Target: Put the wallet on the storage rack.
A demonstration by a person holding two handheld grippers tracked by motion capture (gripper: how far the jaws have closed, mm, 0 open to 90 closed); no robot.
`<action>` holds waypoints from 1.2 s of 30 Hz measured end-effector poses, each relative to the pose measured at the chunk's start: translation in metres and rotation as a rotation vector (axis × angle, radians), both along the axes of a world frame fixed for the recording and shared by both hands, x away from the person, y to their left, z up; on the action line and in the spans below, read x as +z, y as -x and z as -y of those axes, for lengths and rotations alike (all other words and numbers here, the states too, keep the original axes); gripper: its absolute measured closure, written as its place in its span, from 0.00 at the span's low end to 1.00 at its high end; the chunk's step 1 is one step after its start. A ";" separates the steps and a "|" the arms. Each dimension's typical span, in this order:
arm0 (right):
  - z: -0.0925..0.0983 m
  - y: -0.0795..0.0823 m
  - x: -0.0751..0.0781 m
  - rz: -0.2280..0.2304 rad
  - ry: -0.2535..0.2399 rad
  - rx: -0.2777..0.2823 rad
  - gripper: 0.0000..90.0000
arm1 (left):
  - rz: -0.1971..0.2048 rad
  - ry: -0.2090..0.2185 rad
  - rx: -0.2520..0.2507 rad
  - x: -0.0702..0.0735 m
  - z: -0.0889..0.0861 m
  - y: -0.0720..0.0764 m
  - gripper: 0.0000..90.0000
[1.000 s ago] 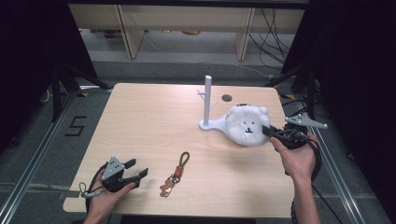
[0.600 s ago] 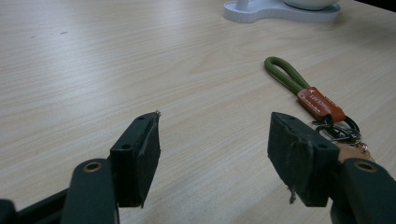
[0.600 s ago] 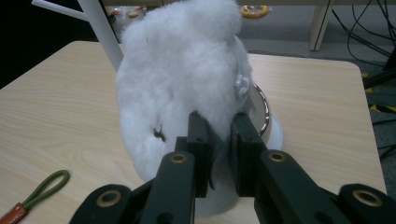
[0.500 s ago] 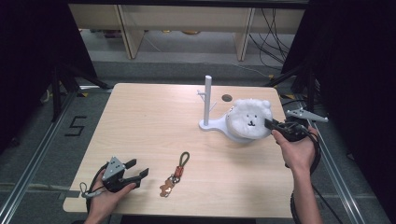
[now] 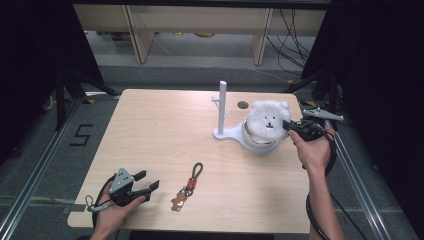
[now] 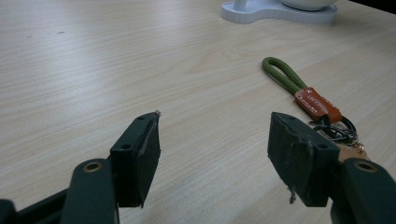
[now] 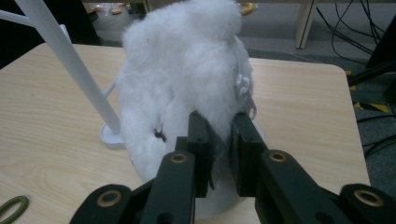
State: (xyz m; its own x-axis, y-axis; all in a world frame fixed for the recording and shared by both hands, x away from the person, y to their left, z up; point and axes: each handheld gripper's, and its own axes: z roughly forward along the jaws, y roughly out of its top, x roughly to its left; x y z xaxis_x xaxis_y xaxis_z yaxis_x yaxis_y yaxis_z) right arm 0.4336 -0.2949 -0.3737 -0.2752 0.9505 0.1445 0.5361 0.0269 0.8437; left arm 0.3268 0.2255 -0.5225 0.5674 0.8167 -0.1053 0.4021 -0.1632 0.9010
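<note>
Fluffy white bear-face plush point(image 5: 269, 120) sits at the table's far right, lifted upright over a shallow white dish that forms one end of a white stand point(image 5: 223, 111) with a thin upright post. The right gripper point(image 5: 291, 126) pinches the plush's right edge; in the right gripper view its two black jaws are clenched on the fur and a thin white loop at that edge point(image 7: 219, 135). The left gripper point(image 5: 148, 181) rests near the table's front left corner, jaws spread wide with nothing between them point(image 6: 212, 149). Just beside it lies a keychain point(image 5: 189, 181) with a green cord loop, an orange tab and a small brown charm.

The plush seems meant for one of the post's small pegs, so the grip should stay firm on the loop side, leaving the loop free to slip over a peg.

Fur hides how much of the loop is caught. The pegs are too thin to count.
</note>
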 end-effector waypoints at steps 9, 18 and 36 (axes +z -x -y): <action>-0.003 -0.012 -0.013 -0.002 0.081 0.003 0.90 | 0.003 0.004 -0.005 -0.001 0.000 0.000 0.38; -0.015 -0.020 -0.025 -0.027 0.195 -0.006 0.90 | 0.000 0.002 0.000 0.000 0.000 0.000 0.38; -0.020 -0.027 -0.040 -0.040 0.303 -0.022 0.89 | 0.002 0.002 -0.005 0.000 0.001 0.000 0.38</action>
